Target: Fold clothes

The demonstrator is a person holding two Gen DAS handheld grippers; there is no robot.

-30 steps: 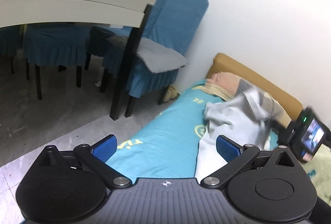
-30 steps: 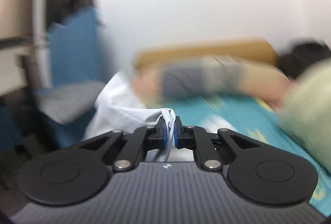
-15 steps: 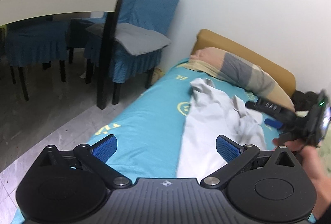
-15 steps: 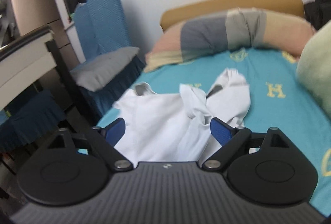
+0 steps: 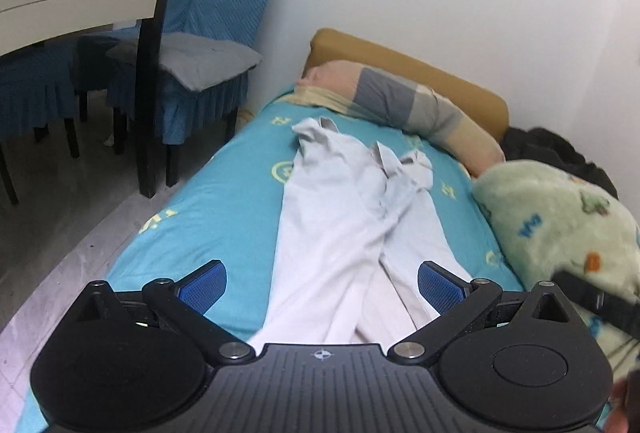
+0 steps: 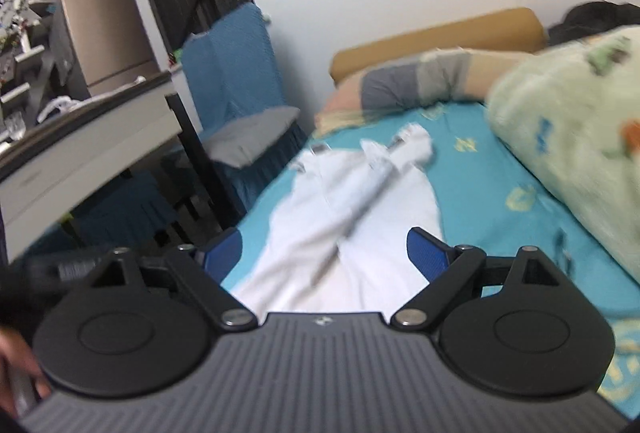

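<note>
Pale white cloth, thin and soft, one garment [image 5: 352,217] spread lengthwise down the middle of the bed [image 5: 208,209], creased along its centre with a rumpled, bunched end up toward the pillow. Teal sheet under it, smooth, dotted with yellow printed marks. One long bolster pillow [image 5: 404,109] in wide bands of peach, grey and cream lies across the head, and behind it one mustard headboard [image 5: 420,67], padded and rounded at the corners. One fluffy pale-green blanket [image 5: 560,217] with small cartoon prints is heaped at the far side, beside the garment but not on it. Two tools here, one per hand. Left tool [image 5: 322,287]: black arms, two blue ribbed pads standing wide apart over the near end of the garment, nothing pinched. Right tool [image 6: 324,253]: same build, its two blue pads also spread wide, the white cloth lying loose on the sheet beyond them, gripped by neither. Off the bed, one blue chair [image 5: 208,33] in a quilted, skirted cover carries one flat grey cushion [image 5: 192,59]. Next to it, one counter [image 5: 80,1] with a white edge, dark top and dark square legs. Grey stone-look floor below.
</note>
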